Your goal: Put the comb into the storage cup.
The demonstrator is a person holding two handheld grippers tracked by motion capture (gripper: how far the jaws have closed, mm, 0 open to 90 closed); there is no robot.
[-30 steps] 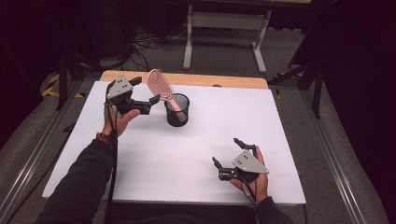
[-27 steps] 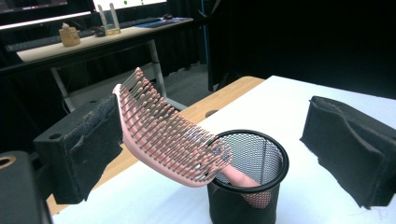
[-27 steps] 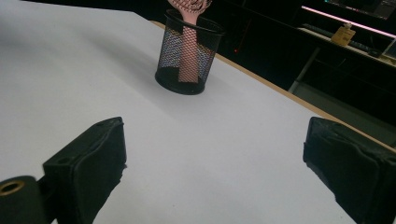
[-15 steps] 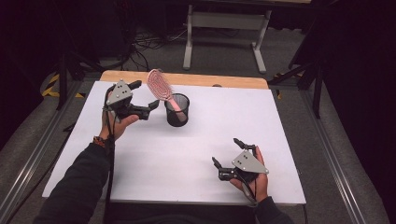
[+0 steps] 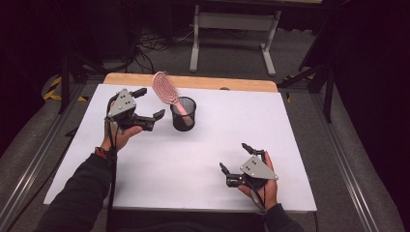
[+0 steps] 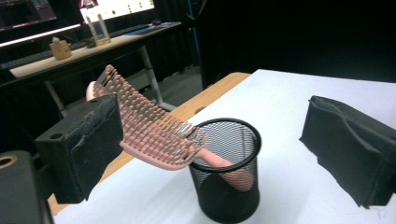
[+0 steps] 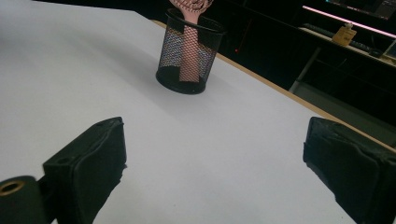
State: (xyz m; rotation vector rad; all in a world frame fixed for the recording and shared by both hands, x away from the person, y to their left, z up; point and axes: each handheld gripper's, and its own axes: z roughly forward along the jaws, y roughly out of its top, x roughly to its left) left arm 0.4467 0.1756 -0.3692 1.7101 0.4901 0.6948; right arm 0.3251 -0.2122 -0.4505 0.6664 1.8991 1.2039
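1. High view: a pink hairbrush (image 5: 167,92) stands handle-down in a black mesh pen cup (image 5: 183,114) on the white surface (image 5: 193,159), towards its far left part. The brush head tilts up and to the left, past the cup's rim.
2. High view: the left claw (image 5: 149,104) is held just left of the cup, with its jaws spread and nothing between them. It is near the brush head but apart from it.
3. High view: the right claw (image 5: 235,157) sits low over the near right part of the surface, well apart from the cup. Its jaws are spread wide and hold nothing. The person's hand (image 5: 265,186) grips it from below.
4. Left gripper view: the two black padded jaws stand wide apart at either edge. The mesh cup (image 6: 227,175) stands between them and farther off. The brush's handle rests inside the cup and against its rim, and the bristled head (image 6: 140,123) leans out towards the left jaw. Whether the bristles touch that pad cannot be told. A dark desk (image 6: 70,56) with monitors stands behind.
5. Right gripper view: both jaws are spread over bare white surface (image 7: 70,70). The cup (image 7: 189,53) with the pink handle (image 7: 188,44) upright inside it stands well ahead, near the surface's wooden far edge (image 7: 280,91).
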